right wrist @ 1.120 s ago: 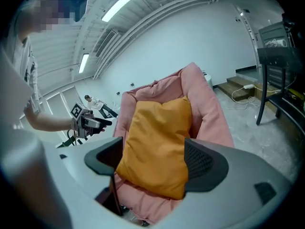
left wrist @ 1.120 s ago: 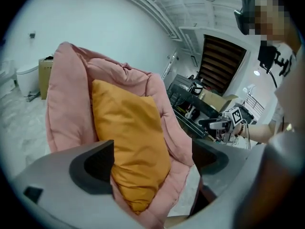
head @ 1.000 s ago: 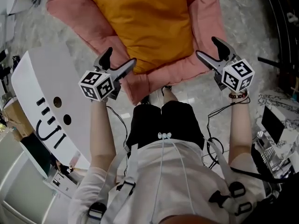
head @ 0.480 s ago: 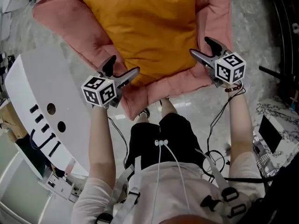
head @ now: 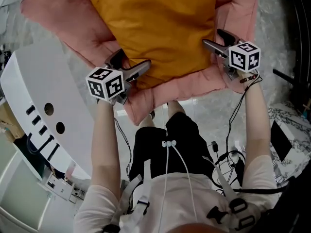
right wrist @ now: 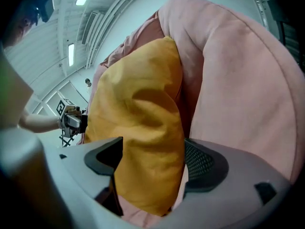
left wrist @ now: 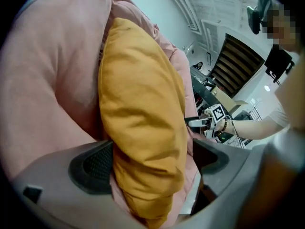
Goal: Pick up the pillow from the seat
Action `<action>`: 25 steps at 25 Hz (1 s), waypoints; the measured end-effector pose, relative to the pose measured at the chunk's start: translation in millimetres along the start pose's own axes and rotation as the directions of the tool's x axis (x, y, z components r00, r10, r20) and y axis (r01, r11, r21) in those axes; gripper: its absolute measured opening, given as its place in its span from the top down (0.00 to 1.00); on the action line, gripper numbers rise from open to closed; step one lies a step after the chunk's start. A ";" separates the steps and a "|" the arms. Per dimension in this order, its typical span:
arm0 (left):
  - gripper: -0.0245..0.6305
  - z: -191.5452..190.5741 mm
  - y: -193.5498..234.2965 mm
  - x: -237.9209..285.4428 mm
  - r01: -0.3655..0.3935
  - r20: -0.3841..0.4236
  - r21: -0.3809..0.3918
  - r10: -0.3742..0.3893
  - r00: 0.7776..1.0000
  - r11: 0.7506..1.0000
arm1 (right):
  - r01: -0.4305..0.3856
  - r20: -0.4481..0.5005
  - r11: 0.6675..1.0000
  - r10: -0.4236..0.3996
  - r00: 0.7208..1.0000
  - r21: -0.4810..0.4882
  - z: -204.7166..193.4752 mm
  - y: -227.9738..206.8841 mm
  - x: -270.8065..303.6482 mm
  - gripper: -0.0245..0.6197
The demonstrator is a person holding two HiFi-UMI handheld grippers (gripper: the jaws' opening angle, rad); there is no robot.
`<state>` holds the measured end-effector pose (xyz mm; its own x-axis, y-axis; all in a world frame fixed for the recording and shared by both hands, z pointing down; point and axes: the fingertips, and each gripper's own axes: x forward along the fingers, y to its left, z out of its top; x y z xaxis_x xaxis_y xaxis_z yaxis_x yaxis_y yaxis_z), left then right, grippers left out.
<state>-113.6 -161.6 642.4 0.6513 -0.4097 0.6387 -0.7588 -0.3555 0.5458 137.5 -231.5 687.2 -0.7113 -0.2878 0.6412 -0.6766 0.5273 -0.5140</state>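
Observation:
An orange pillow (head: pixel 155 23) lies on a pink padded seat (head: pixel 63 18). My left gripper (head: pixel 132 59) is at the pillow's near left corner and is open, its jaws straddling the corner. In the left gripper view the pillow (left wrist: pixel 143 118) fills most of the gap of the left gripper (left wrist: pixel 152 161) and presses on the left pad, with the pink seat (left wrist: pixel 52 70) beside it. My right gripper (head: pixel 213 37) is open around the near right corner. In the right gripper view the pillow (right wrist: pixel 138 128) sits between the jaws of the right gripper (right wrist: pixel 152 159), against the right pad.
A white curved panel (head: pixel 39 96) with holes and slots stands close at the left. Cables (head: pixel 228 154) trail over the marble floor by the person's legs. Dark equipment (head: pixel 291 135) stands at the right edge.
Both grippers have moved forward from in front of the seat to the pillow's near corners. Their open jaws now straddle the pillow's edge.

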 end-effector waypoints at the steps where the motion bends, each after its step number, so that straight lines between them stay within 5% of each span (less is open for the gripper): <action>1: 0.19 -0.2 1.9 3.2 0.000 -0.001 -0.012 0.000 1.000 1.000 | 0.001 -0.011 1.000 -0.001 1.000 -0.001 -0.2 -2.1 4.7 0.37; 13: 0.19 -3.3 15.7 39.1 0.019 -0.050 -0.066 -0.022 0.998 0.998 | -0.059 -0.145 0.997 0.052 0.988 -0.047 -3.0 -8.0 48.8 0.37; 19: 0.19 -3.8 18.8 48.8 0.007 -0.054 -0.066 -0.011 0.998 0.998 | 0.035 -0.168 0.998 -0.045 0.985 -0.059 -4.1 -20.7 43.8 0.36; 25: 0.19 -5.1 24.5 48.0 0.003 -0.055 -0.086 -0.008 0.998 0.996 | 0.024 -0.282 0.998 -0.009 0.960 0.051 -11.3 -23.2 56.3 0.32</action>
<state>-100.9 -185.7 689.2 0.6559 -0.3605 0.6632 -0.7544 -0.2831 0.5922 115.2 -250.9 741.6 -0.6232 -0.0556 0.7801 -0.7022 0.4788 -0.5269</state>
